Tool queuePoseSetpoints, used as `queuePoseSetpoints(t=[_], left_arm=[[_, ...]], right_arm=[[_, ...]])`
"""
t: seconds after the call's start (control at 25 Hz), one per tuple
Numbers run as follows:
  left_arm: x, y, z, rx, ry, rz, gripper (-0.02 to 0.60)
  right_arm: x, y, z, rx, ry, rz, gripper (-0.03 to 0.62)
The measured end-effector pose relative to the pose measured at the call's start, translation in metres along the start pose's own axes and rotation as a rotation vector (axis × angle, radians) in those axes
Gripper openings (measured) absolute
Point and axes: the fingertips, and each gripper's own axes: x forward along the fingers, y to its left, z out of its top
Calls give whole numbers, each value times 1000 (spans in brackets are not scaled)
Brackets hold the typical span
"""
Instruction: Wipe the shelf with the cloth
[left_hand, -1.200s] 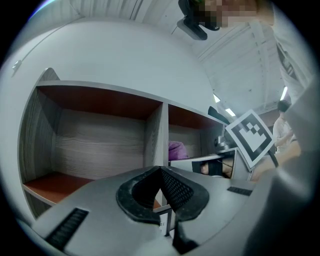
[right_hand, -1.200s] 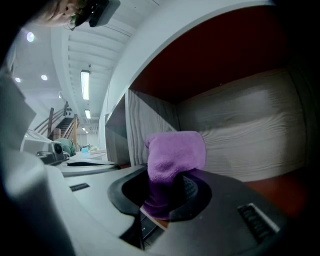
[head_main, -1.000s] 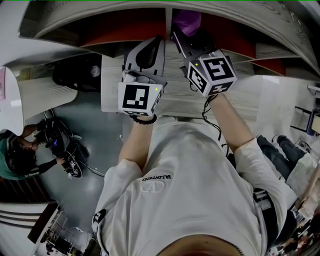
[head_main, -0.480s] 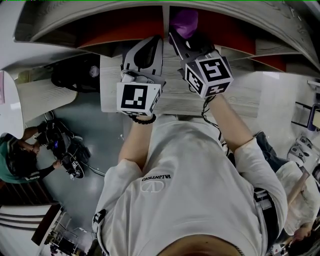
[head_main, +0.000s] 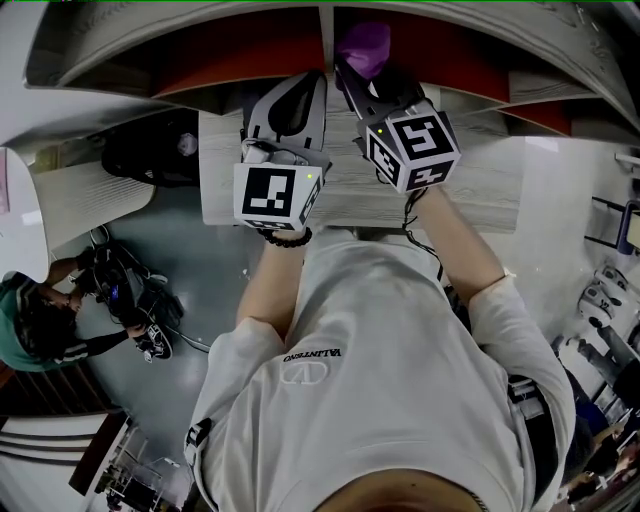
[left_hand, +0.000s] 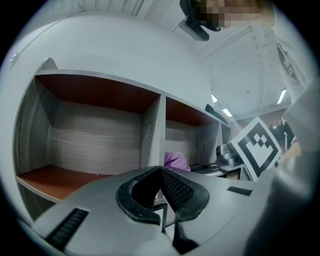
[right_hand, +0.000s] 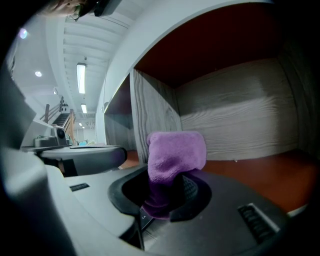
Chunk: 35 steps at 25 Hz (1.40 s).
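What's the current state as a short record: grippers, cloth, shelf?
left gripper: jaws together, nothing between them, facing the divider
right gripper: shut on the purple cloth
cloth position: at the mouth of the right compartment, just right of the divider
cloth contact with shelf: cannot tell
shelf: two open compartments, red-brown floors, grey wood-grain back

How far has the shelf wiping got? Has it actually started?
Done: the purple cloth is picked up and clamped in the right hand-held gripper. In hand: the cloth is held at the mouth of the right compartment of the shelf; I cannot tell whether it touches the red-brown floor. Left: the wiping itself. The left hand-held gripper is shut and empty.
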Motion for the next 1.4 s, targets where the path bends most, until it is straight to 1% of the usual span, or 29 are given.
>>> queuePoseSetpoints(t=[0.32, 0.64, 0.88, 1.08, 1.4], left_arm=[[-2, -8, 1, 2, -6, -5, -2], [-4, -13, 9, 8, -26, -4, -2], [-8, -32, 23, 34, -61, -27, -2], [-12, -45, 27, 53, -74, -39, -2], [-20, -58, 31, 83, -87, -18, -2]], right_arm=[[-4, 0, -1, 7, -1, 1, 80], [-23, -2, 11, 4, -40, -3, 80], [-60, -9, 28, -9, -77, -13, 80], [-90, -22, 36, -24, -98, -42, 80], [-141, -49, 46, -43, -133, -91, 80]])
